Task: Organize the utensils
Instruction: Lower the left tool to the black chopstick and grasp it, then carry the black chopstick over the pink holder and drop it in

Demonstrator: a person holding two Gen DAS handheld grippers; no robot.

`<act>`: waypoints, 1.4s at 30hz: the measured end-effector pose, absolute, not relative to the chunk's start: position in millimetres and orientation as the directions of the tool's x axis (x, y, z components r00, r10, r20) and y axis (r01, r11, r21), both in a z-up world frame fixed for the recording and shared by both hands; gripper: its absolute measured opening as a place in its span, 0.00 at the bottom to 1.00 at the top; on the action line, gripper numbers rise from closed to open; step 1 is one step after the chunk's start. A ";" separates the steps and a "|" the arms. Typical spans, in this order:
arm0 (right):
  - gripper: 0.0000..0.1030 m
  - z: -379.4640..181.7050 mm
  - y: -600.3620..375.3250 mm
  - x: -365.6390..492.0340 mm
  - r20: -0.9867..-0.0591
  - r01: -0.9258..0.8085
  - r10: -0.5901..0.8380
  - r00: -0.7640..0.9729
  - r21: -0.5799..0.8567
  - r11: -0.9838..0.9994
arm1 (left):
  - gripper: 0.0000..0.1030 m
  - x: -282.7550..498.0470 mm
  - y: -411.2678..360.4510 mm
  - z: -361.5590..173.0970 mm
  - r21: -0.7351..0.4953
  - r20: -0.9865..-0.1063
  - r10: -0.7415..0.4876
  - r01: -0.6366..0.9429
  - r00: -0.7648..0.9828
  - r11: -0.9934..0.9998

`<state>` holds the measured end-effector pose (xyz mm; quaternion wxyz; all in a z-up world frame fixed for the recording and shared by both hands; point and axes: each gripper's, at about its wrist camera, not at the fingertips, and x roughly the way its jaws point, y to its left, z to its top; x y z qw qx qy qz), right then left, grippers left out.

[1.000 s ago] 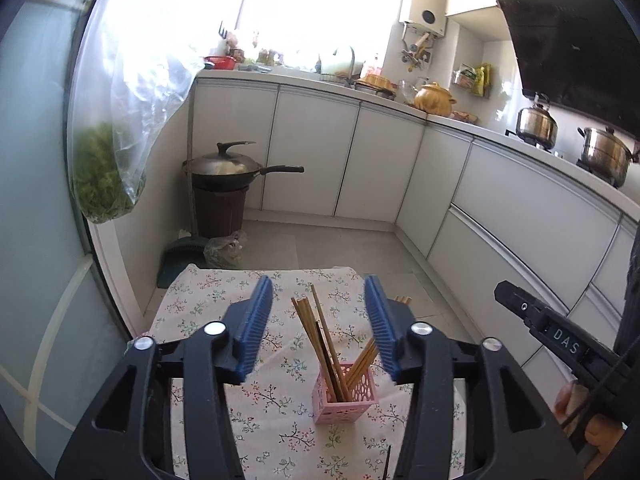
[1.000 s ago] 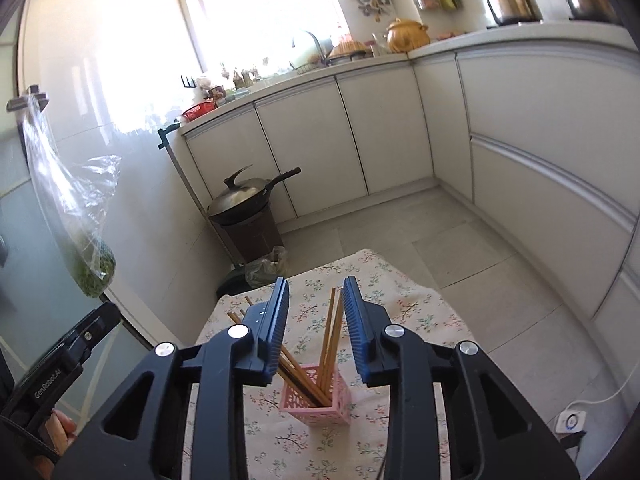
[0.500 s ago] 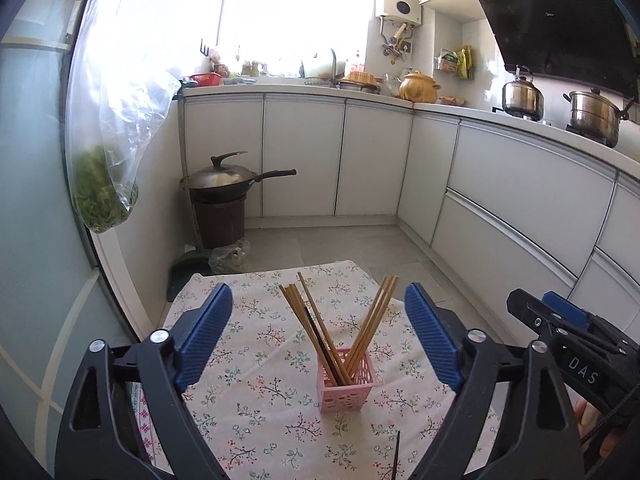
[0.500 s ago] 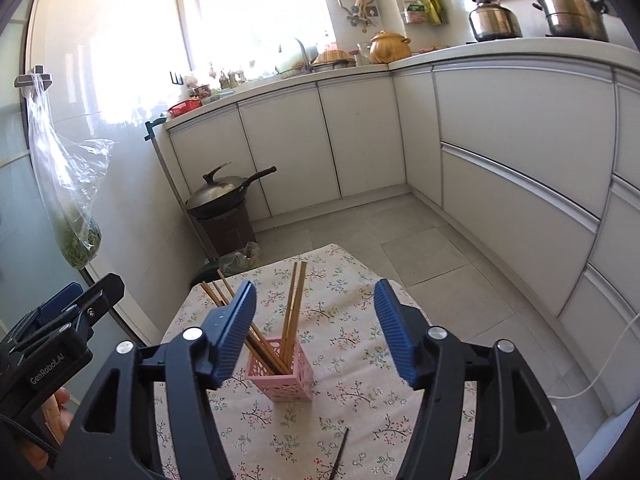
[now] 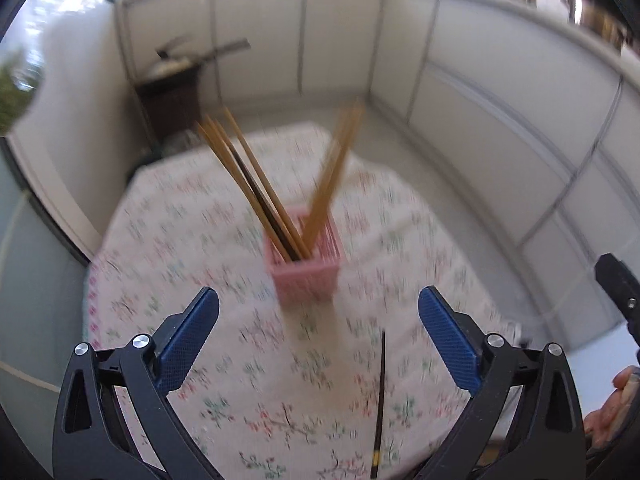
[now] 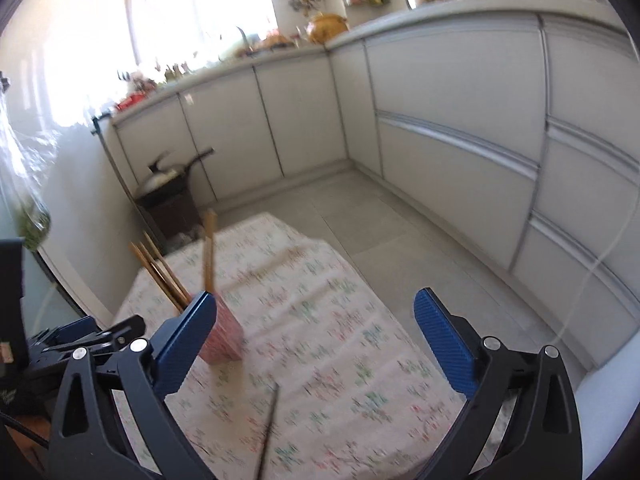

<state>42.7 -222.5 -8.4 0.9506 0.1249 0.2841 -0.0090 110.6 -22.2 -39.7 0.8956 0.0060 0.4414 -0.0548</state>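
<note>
Left wrist view shows a worktop [image 5: 168,240] with floral cloth in a kitchen with white cabinets [image 6: 452,100]. The pink holder [image 5: 306,276] with chopsticks [image 5: 256,184] stands mid-cloth; one dark chopstick [image 5: 380,392] lies nearer. Compared with a second ago, both views tilted downward, and left hand-held gripper [image 5: 318,334] and right hand-held gripper [image 6: 316,336] are opening wide, holding nothing.

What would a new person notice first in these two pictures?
First, the pink basket in the middle of the flowered tablecloth, with wooden chopsticks fanning out of it. Next, one dark chopstick lying alone on the cloth, nearer the camera than the basket.
</note>
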 end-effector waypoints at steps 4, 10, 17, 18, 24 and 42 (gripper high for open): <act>0.94 -49.6 -236.5 46.8 -0.662 0.131 0.054 0.747 0.227 0.965 | 0.93 120.2 -45.3 -76.6 -0.010 -0.862 -0.088 0.156 0.499 0.988; 0.93 -128.5 -216.8 81.5 -0.866 0.074 0.180 0.467 0.241 0.968 | 0.93 115.6 -45.9 -69.9 0.024 -0.849 -0.063 0.158 0.525 0.987; 0.93 -155.6 -196.4 82.0 -0.918 0.068 0.211 0.337 0.248 0.966 | 0.93 133.5 -42.8 -109.5 0.007 -0.923 -0.061 0.175 0.381 0.984; 0.93 -155.4 -196.7 79.2 -0.918 0.067 0.204 0.341 0.240 0.969 | 0.93 139.4 -44.3 -122.4 -0.009 -0.939 -0.067 0.171 0.337 0.985; 0.93 -165.5 -206.5 72.9 -0.935 0.080 0.185 0.302 0.218 0.973 | 0.66 152.3 -72.3 -163.3 -0.056 -0.968 -0.101 0.196 0.229 0.979; 0.93 -154.6 -261.9 68.5 -0.873 0.205 0.332 0.357 0.420 0.884 | 0.03 122.8 -82.3 -161.3 -0.027 -0.935 -0.126 0.286 0.333 0.958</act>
